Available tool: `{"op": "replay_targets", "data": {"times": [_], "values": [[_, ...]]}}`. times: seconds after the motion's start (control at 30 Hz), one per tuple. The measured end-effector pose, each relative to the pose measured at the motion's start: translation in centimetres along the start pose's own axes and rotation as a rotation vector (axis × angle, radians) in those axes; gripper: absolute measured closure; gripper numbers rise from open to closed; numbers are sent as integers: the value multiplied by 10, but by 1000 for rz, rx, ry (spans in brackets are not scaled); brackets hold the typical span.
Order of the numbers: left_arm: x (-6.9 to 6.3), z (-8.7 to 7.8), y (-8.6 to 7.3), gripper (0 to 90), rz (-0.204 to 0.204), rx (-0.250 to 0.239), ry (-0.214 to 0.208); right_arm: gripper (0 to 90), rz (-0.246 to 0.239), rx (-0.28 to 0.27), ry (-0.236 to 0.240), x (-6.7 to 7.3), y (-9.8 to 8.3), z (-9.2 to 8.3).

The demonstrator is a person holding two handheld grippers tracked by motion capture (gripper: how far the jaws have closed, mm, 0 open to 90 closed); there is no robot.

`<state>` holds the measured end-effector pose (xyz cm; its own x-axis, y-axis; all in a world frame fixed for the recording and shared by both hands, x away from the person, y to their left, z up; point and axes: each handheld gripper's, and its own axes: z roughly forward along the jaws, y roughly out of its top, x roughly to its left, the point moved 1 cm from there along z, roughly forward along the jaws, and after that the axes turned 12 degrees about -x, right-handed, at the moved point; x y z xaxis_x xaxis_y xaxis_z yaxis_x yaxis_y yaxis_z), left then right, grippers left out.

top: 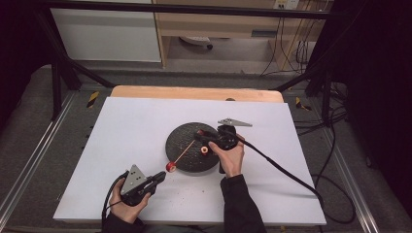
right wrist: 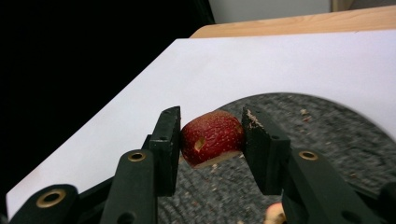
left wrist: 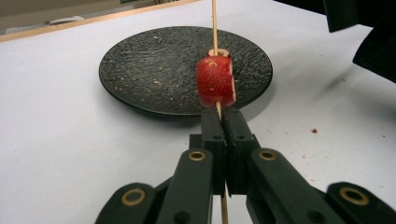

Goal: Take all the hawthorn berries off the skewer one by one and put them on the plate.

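Two grippers at work over one white table (top: 121,145), one in each hand. Left gripper (top: 160,177) low at the near left, jaws pressed together on the near end of one thin wooden skewer (top: 183,154), clamped just behind a red fruit piece (top: 170,167) already threaded on it. Same clamp seen in the left gripper view: left gripper (left wrist: 223,116) closed flat on the skewer (left wrist: 215,28), fruit piece (left wrist: 215,81) sitting right at the jaw tips, stick running on far over the plate (left wrist: 140,70). One dark round plate (top: 182,133) in the middle of the table, flecked with crumbs. Right gripper (top: 200,133) above the plate's far right part, close to the far end of the skewer, holding something red. In the right gripper view, right gripper (right wrist: 211,137) clamped from both sides on a second red fruit piece (right wrist: 212,137), speckled skin, a small hole facing the camera, pale cut face underneath, lifted clear of the plate (right wrist: 327,135). One more small round piece (top: 205,149) seen just under the right hand (top: 232,158), over the plate; resting or held, cannot tell. Three fruit pieces counted in all: one on the stick, one in the right jaws, one near the hand. Few red specks on the white sheet right of the plate.
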<state>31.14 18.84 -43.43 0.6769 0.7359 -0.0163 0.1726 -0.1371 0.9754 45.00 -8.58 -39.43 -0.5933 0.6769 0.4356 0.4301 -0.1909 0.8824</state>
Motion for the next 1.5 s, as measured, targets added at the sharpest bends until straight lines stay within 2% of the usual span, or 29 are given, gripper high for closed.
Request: {"op": "replay_targets", "data": {"times": [0.4,0.5,0.63,0.8,1.1,1.33,1.5], "values": [[2,0,-1,884,-4,7,6,594,-8,-22,-72,-26,9,7],[2,0,-1,884,-4,8,6,594,-13,-3,-94,-33,3,10],[2,0,-1,884,-4,8,7,594,-19,48,-123,-44,-13,17],[3,0,-1,884,-3,9,8,593,-28,96,-152,-52,-31,25],[3,0,-1,884,-5,11,8,586,-56,127,-183,-56,-43,31],[3,0,-1,884,-5,11,9,538,-80,115,-180,-55,-41,29],[3,0,-1,884,-8,12,11,469,-85,78,-152,-48,-34,20]]}}
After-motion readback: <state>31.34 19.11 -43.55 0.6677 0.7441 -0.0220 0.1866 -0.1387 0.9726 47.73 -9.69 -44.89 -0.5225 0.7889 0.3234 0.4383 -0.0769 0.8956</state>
